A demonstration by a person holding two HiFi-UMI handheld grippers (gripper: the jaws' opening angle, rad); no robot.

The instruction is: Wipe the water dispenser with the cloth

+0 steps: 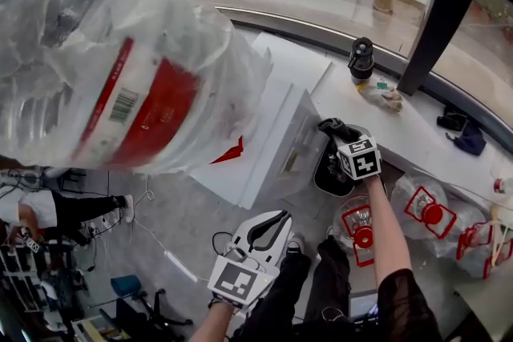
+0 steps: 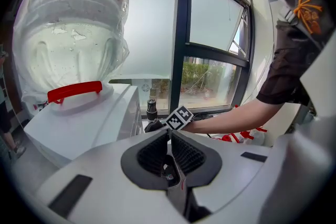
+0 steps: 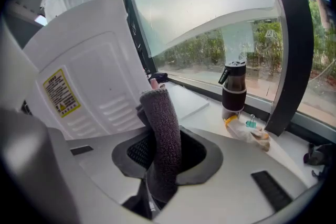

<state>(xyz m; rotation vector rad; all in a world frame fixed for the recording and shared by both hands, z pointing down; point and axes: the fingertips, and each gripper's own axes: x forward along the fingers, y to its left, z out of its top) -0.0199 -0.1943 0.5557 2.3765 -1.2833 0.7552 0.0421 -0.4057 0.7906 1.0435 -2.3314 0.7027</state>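
Just right of the head view's centre, the right gripper (image 1: 343, 142) is reached forward on a bare, nearly straight forearm that runs up from the lower right corner, with its marker cube facing the camera. Its 2 fingers are clamped on a dark grey cloth (image 1: 329, 126). In the right gripper view the cloth (image 3: 160, 134) stands up between them, just beside the white back panel of the water dispenser (image 1: 280, 136). The left gripper (image 1: 276, 222) sits low at the bottom centre, held close to the person's body. It points up-frame toward the dispenser and is apart from it. In the left gripper view its fingers (image 2: 157, 152) are pressed together with nothing between them.

The upper left of the head view is filled by the dispenser's plastic-wrapped water bottle (image 1: 104, 52). It has a red-and-white label with a barcode, but the print is too blurred to read. At the left of the right gripper view a yellow warning label (image 3: 60, 93) sits on the dispenser's panel, its text too small to read. On the white worktop (image 1: 417, 132) under the window, at upper right, stands a dark flask (image 1: 361, 58).
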